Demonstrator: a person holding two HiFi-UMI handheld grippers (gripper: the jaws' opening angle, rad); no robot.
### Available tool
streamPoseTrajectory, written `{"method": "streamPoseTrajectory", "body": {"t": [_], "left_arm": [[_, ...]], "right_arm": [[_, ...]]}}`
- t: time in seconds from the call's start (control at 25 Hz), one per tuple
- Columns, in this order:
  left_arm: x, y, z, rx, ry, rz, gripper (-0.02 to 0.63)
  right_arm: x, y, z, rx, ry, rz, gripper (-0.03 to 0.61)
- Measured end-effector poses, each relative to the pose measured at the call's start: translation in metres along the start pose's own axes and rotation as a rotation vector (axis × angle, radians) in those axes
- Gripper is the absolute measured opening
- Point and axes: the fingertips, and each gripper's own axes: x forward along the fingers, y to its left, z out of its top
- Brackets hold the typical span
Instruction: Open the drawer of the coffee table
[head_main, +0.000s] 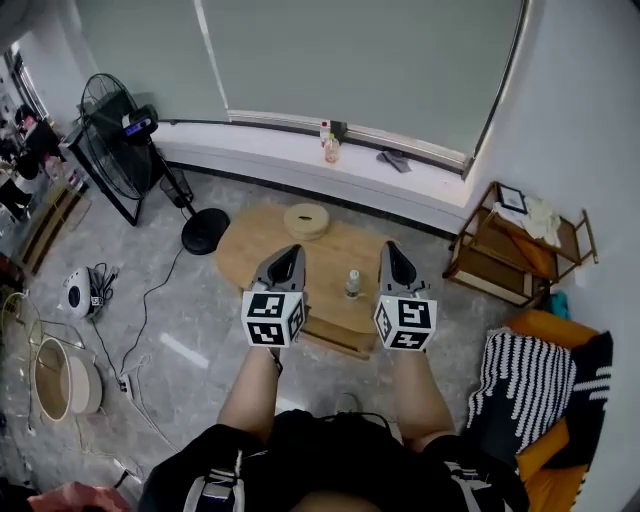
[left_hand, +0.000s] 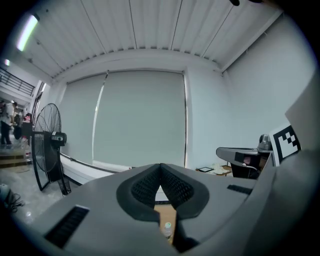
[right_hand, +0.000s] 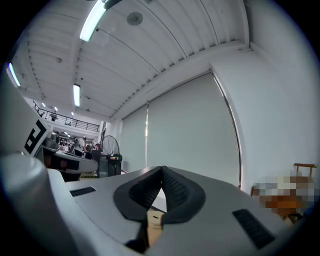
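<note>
The person stands with both bare forearms (head_main: 252, 395) stretched out ahead at about the same height, side by side and a little apart. Each hand carries its tool roughly level, pointing towards the drawn blind (head_main: 360, 60) and the window ledge (head_main: 300, 150).

The left gripper (head_main: 294, 251) and the right gripper (head_main: 389, 248) are held well above the coffee table (head_main: 262, 250), which stands on the floor below and just ahead of them. From above, its oval wooden top spreads out under both noses. A small bottle (head_main: 352, 284) stands on it between the two grippers, nearer the right one. A round wooden thing (head_main: 306, 220) lies beyond the left gripper's tip. The table's near side shows as a wooden strip low between the two marker cubes. That is where the drawer (head_main: 338, 340) would be, but from here I cannot tell whether it is shut or pulled out. Neither gripper touches the table.

The left gripper's ribbed black pads meet at the tip with nothing between them. Only a sliver of the tabletop and the bottle's cap show through the notch beneath. The right gripper is the same, its pads pressed together on nothing, with a slice of wood showing below.

Well off beyond the left gripper stands a floor fan (head_main: 118, 140). Out past the right gripper a wooden shelf unit (head_main: 505, 250) sits against the wall.
</note>
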Motion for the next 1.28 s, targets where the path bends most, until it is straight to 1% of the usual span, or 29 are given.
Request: {"method": "streamPoseTrajectory", "body": {"t": [0.08, 0.16, 0.4, 0.64, 0.92, 1.28], "left_arm": [[-0.012, -0.007, 0.020, 0.013, -0.025, 0.006, 0.020], [-0.020, -0.012, 0.027, 0.025, -0.033, 0.002, 0.020], [-0.037, -0.012, 0.037, 0.096, -0.043, 0.016, 0.020], [-0.047, -0.002, 0.047, 0.063, -0.069, 0.019, 0.021], [-0.061, 0.009, 0.052, 0.059, -0.084, 0.020, 0.020], [-0.061, 0.032, 0.057, 0.052, -0.094, 0.030, 0.021]], "right_arm": [[-0.006, 0.000, 0.024, 0.010, -0.039, 0.004, 0.014], [-0.010, 0.004, 0.039, 0.013, -0.067, 0.009, 0.014], [-0.013, 0.034, 0.057, -0.038, -0.090, 0.043, 0.012], [-0.013, 0.045, 0.059, -0.040, -0.094, 0.041, 0.012], [-0.013, 0.057, 0.060, -0.052, -0.096, 0.040, 0.012], [0.002, 0.074, 0.063, -0.051, -0.117, 0.065, 0.012]]}}
